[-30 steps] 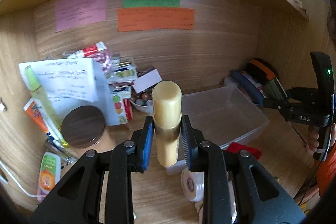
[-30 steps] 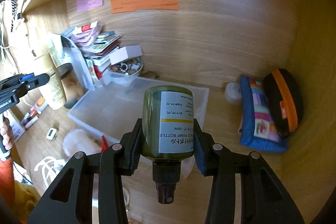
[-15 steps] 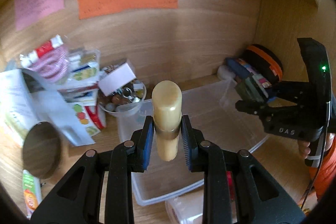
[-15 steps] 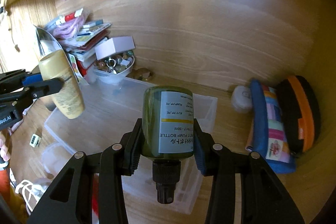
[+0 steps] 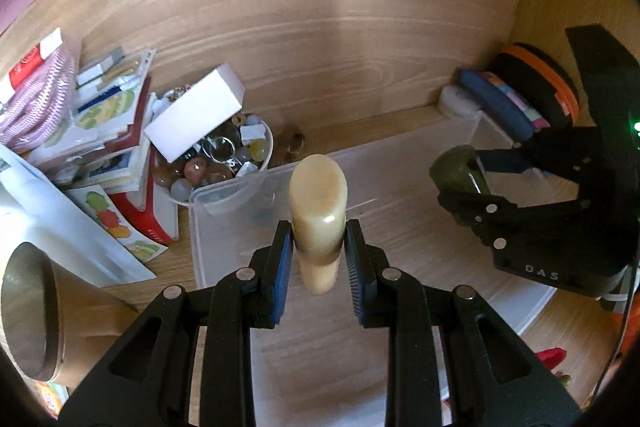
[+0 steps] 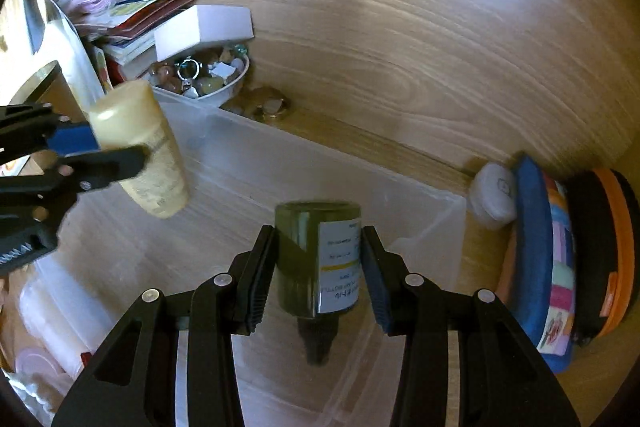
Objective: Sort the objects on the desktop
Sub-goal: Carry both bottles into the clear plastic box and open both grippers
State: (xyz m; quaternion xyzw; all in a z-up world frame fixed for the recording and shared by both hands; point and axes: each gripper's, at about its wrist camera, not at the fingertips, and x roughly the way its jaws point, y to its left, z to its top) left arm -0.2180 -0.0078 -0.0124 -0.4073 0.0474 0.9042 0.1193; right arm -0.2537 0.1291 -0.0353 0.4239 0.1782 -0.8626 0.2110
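My left gripper (image 5: pixel 318 251) is shut on a cream-coloured tube bottle (image 5: pixel 318 195), held upright above the left part of a clear plastic bin (image 5: pixel 228 187). My right gripper (image 6: pixel 318 259) is shut on a dark green pump bottle (image 6: pixel 300 247) with a white label, nozzle toward the camera, over the bin's right half (image 6: pixel 440 211). In the left wrist view the right gripper (image 5: pixel 472 183) and its green bottle (image 5: pixel 452 167) hang at the right. The right wrist view shows the left gripper (image 6: pixel 116 147) with the cream bottle (image 6: pixel 160 179) at the left.
A bowl of stones and key rings (image 5: pixel 224 163) with a white box (image 5: pixel 196 115) on it touches the bin's far left corner. Booklets (image 5: pixel 104 115) and a round jar (image 5: pixel 28 311) stand left. Blue and orange pouches (image 6: pixel 560 259) and a white puck (image 6: pixel 494 195) lie right.
Both grippers have moved forward and down, from in front of the bin to over it, each still holding its bottle. The back wall and bowl now look closer.
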